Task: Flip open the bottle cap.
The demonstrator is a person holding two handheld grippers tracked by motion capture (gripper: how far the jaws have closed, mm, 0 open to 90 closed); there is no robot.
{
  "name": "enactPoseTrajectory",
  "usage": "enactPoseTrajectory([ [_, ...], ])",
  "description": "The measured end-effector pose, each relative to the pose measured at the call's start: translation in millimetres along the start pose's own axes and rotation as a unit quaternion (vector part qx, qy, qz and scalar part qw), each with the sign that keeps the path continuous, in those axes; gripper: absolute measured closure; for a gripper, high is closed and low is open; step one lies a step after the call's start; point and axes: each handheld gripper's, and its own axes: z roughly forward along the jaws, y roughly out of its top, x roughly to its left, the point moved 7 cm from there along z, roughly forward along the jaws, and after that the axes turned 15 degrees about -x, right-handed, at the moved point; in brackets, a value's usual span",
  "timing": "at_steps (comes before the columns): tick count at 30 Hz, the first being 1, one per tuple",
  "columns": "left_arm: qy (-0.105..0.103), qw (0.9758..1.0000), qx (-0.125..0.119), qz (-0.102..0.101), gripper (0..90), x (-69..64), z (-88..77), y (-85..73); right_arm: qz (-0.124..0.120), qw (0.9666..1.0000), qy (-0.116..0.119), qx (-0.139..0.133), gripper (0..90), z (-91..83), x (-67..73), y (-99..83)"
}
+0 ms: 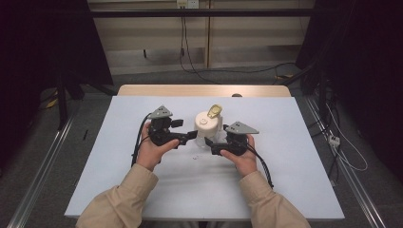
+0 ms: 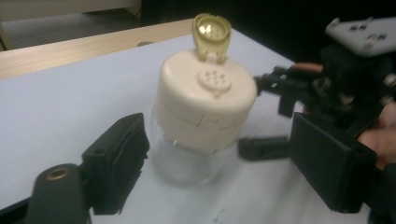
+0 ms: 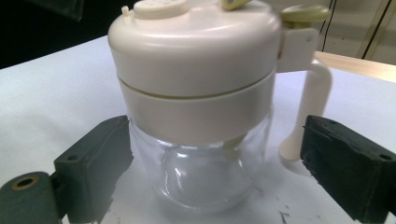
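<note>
Left tongs (image 1: pixel 191 136) are spread beside the glass shaker jar (image 1: pixel 207 129) at mid tabletop (image 1: pixel 285 156), gold flip cap (image 1: pixel 215 110) up. Right tongs (image 1: pixel 212 145) bracket its glass w/o pressing; should pinch below the lid, clear of the handle (image 3: pixel 306 107).

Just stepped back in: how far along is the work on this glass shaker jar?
Done: the yellow flip tab stands up, baring the sprinkle holes. In hand: the right gripper brackets the glass jar; whether its pads press is unclear. The left gripper is open beside it. Left: the cream lid is still on.
</note>
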Motion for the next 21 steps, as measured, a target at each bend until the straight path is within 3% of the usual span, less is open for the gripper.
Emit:
enactPoseTrajectory([
  [11, 0.010, 0.9999, 0.012, 0.002, 7.9, 15.1, -37.1, -30.1, 0.005, 1.0000, 0.005, -0.003, 5.8, -33.0, -3.2, 7.8],
  [21, 0.034, 0.9993, 0.012, 0.008, 7.0, 29.3, -62.0, -49.0, -0.001, 1.0000, 0.006, -0.003, 5.3, -65.0, -5.9, 8.0],
])
